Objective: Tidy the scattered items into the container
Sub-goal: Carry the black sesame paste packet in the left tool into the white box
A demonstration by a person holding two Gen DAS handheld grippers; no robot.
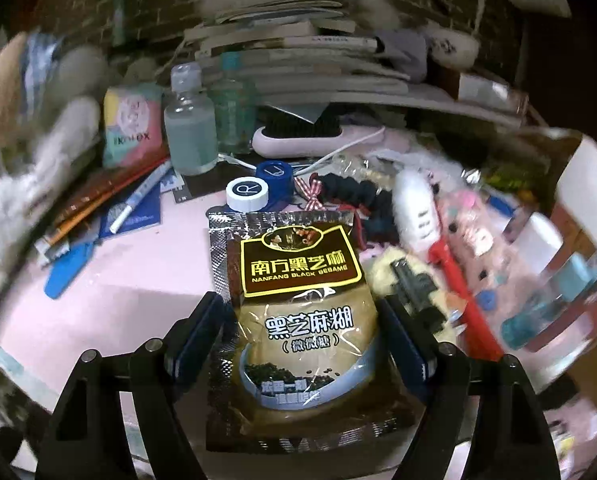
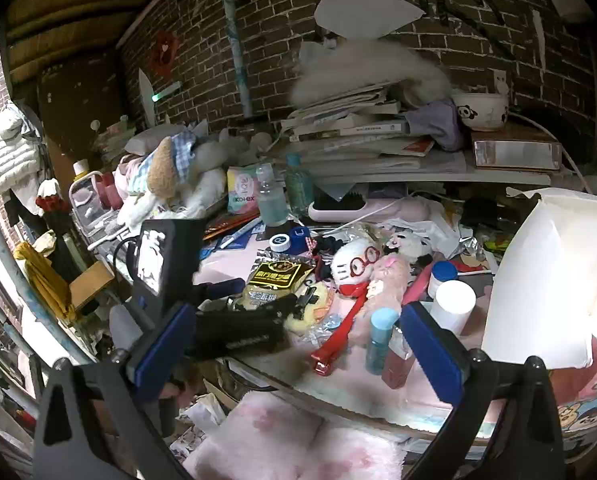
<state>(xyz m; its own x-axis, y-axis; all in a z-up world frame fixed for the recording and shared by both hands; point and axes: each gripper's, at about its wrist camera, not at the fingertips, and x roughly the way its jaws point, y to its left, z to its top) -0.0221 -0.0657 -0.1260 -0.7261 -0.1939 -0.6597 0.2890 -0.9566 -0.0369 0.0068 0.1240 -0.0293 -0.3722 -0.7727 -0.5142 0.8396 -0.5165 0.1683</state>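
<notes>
Left tongs (image 1: pixel 302 320) straddle the brown foil sesame-paste sachet (image 1: pixel 298 304) near the surface's front edge, pads not clamped. Right tongs (image 2: pixel 294 340) wide open, empty. White container (image 2: pixel 554 280) right; clutter mostly untidied.

The left gripper (image 1: pixel 304 328) is showing two black, ribbed plastic fingers, each faced with a dark blue pad (image 1: pixel 192 340) and carrying round silver screws near its base. The right gripper (image 2: pixel 294 344) is showing the same build: black triangular struts, blue rectangular pads (image 2: pixel 434 352), small silver screw heads.
</notes>
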